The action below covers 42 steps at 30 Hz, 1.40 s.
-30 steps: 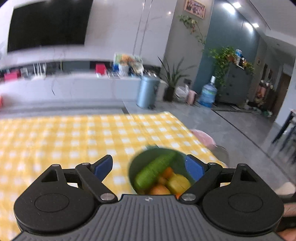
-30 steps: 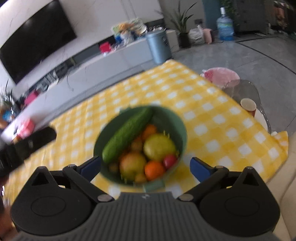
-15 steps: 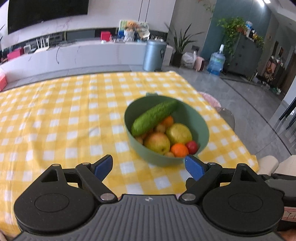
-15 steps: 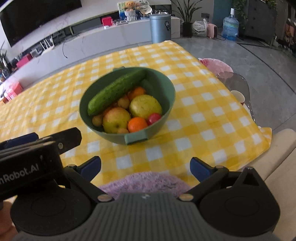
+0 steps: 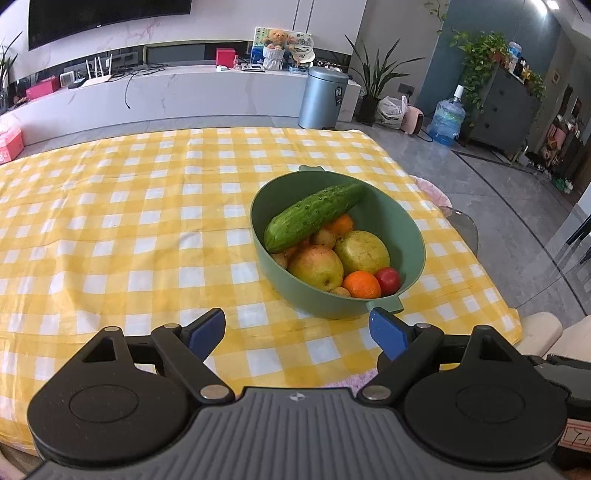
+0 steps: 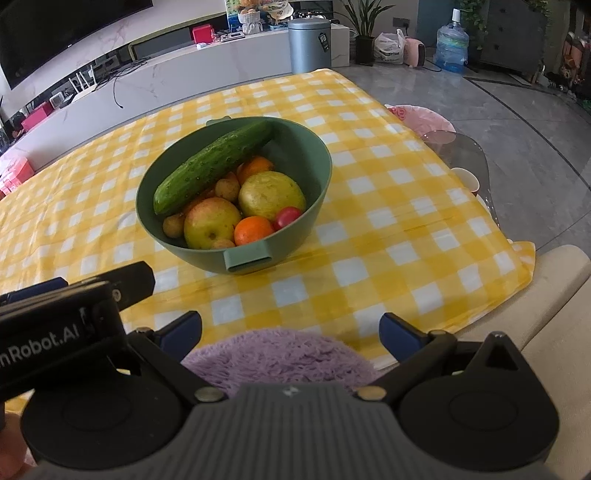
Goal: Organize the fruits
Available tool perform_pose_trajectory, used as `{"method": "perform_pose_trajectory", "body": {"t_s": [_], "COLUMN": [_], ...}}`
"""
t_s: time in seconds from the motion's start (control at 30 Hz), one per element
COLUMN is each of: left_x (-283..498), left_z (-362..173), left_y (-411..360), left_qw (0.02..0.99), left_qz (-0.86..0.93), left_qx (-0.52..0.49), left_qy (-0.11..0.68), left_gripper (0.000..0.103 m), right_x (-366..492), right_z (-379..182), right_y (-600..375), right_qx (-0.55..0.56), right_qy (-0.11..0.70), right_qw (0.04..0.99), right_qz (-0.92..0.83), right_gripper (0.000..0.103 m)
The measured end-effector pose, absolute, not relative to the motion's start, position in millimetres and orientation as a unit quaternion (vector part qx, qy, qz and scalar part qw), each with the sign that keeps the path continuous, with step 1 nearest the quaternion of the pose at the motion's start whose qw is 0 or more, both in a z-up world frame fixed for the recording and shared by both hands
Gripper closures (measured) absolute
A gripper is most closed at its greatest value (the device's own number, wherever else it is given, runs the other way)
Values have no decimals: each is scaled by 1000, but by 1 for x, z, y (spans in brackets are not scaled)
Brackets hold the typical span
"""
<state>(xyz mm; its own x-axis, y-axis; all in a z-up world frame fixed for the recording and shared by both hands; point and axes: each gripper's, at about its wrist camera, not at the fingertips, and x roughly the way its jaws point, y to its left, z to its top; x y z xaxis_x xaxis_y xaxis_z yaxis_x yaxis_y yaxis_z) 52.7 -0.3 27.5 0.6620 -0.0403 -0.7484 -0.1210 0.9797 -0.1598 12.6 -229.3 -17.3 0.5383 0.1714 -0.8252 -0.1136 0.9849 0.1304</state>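
Yellow-checked table (image 5: 110, 229): green bowl (image 5: 410, 236) holding cucumber (image 5: 314, 214), apples, oranges, tomato; left claw (image 5: 297, 330) and right claw (image 6: 290, 328) spread, empty, short of it; fits fruits gathered or awaiting sorting.

A yellow-and-white checked tablecloth (image 5: 129, 221) covers the table, and beyond its far edge a long white marble-look console (image 5: 184, 92) runs along the pale wall under a dark television (image 5: 107, 16). A grey pedal bin (image 5: 323, 96) stands on the glossy grey floor (image 5: 498, 192) just past the far right corner, with potted plants (image 5: 373, 85), a water jug (image 5: 447, 120) and a dark grey cabinet (image 5: 506, 110) further right. Daylight reflects off the floor.
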Motion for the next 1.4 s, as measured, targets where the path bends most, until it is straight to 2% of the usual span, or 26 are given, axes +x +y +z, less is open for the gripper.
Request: {"method": "perform_pose_trajectory", "body": {"t_s": [1.4], "left_x": [52], "left_z": [22], "left_y": [5], "left_qw": [900], "left_qz": [11], "left_qx": [-109], "left_qy": [421], "left_gripper": [0], "right_x": [13], "right_z": [-22], "right_y": [-222], "right_qx": [11], "right_qy": [478], "right_qw": [876], "right_qz": [70], "right_gripper": [5]}}
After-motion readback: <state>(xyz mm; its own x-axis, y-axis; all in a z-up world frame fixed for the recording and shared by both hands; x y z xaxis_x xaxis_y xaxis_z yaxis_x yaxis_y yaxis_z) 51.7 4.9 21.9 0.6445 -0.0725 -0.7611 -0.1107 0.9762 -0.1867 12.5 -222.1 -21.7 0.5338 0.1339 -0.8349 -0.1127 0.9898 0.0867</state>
